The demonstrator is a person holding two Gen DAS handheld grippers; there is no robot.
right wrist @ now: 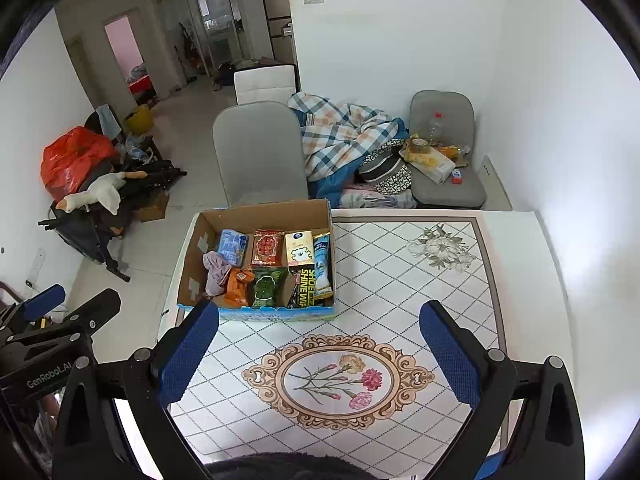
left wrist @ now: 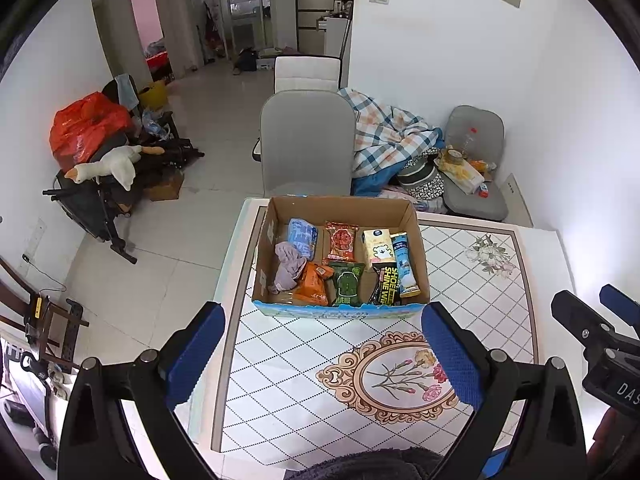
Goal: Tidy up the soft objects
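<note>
A cardboard box [left wrist: 416, 220] [right wrist: 264, 210] stands at the far left of the patterned table [left wrist: 312, 412] [right wrist: 400, 280]. In it lie a crumpled purple cloth [left wrist: 288, 266] [right wrist: 216, 270], a blue pack [left wrist: 303, 236], a red pack [left wrist: 341, 241], an orange pack [left wrist: 314, 283], a green pack [left wrist: 347, 283], a yellow carton [left wrist: 377, 248] and a blue tube [left wrist: 404, 266]. My left gripper [left wrist: 322, 340] is open and empty, above the table in front of the box. My right gripper [right wrist: 320, 340] is open and empty, beside the left one, right of the box.
A grey chair [left wrist: 306, 142] [right wrist: 258, 152] stands behind the box. A plaid blanket [left wrist: 390, 132] and a second chair with clutter [left wrist: 474, 160] are behind the table. A stroller with a plush goose [left wrist: 108, 166] and a red bag [left wrist: 86, 126] stand at left.
</note>
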